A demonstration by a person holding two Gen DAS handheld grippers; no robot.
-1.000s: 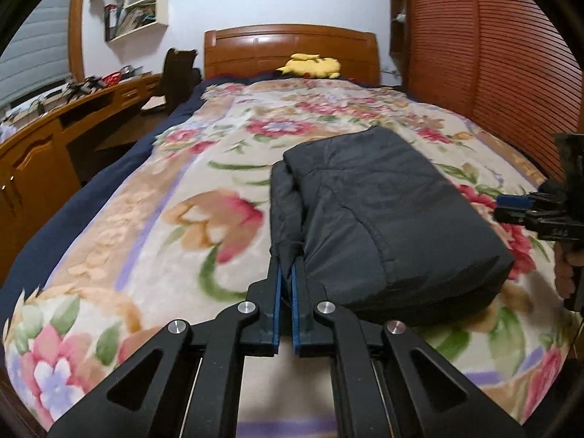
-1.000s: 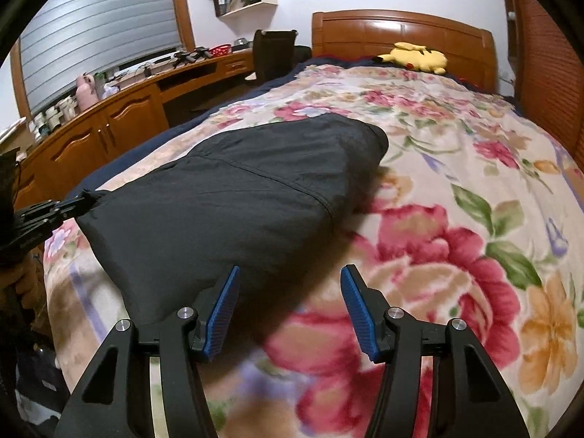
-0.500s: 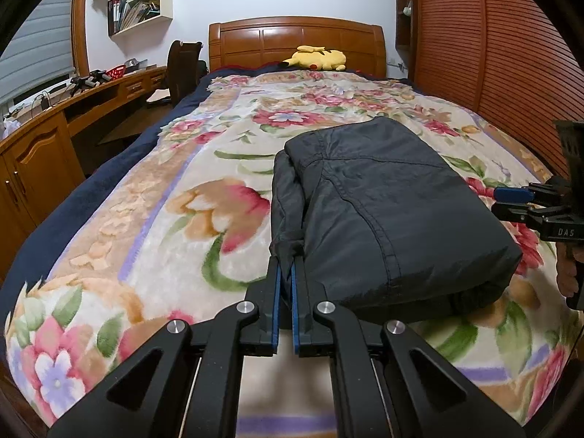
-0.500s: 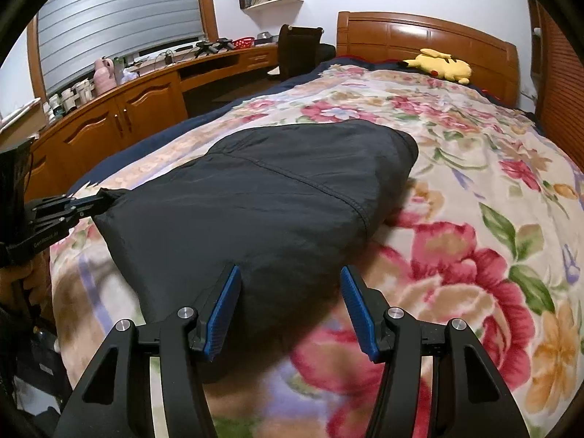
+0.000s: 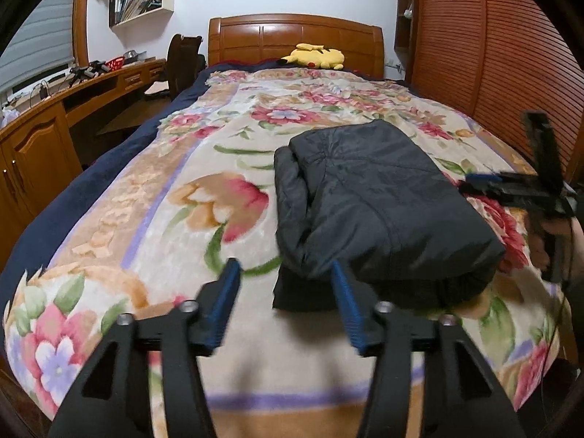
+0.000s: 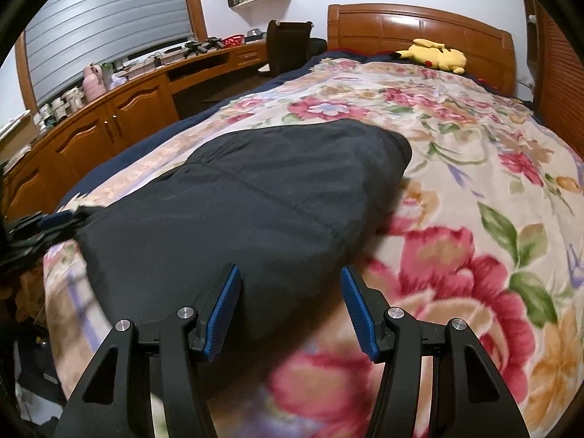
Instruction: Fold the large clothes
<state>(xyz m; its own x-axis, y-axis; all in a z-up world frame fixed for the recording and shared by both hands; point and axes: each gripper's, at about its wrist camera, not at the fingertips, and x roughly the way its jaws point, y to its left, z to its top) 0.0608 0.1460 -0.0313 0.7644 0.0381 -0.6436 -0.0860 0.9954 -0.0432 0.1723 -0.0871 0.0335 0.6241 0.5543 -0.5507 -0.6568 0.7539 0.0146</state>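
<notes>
A dark padded jacket (image 5: 379, 200) lies folded into a thick rectangle on the floral blanket (image 5: 204, 189) near the foot of the bed. It also shows in the right wrist view (image 6: 255, 211). My left gripper (image 5: 284, 281) is open and empty, just short of the jacket's near left corner. My right gripper (image 6: 290, 288) is open and empty over the jacket's near edge. The right gripper shows at the jacket's right side in the left wrist view (image 5: 511, 186).
A yellow plush toy (image 5: 315, 56) lies by the wooden headboard (image 5: 295, 38). A wooden desk with cupboards (image 6: 109, 124) and a dark chair (image 6: 288, 45) run along the bed's left. A slatted wooden wall (image 5: 492, 65) stands on the right.
My left gripper opened and let go of the jacket's corner, which now rests on the blanket. Both grippers drew back slightly from the jacket.
</notes>
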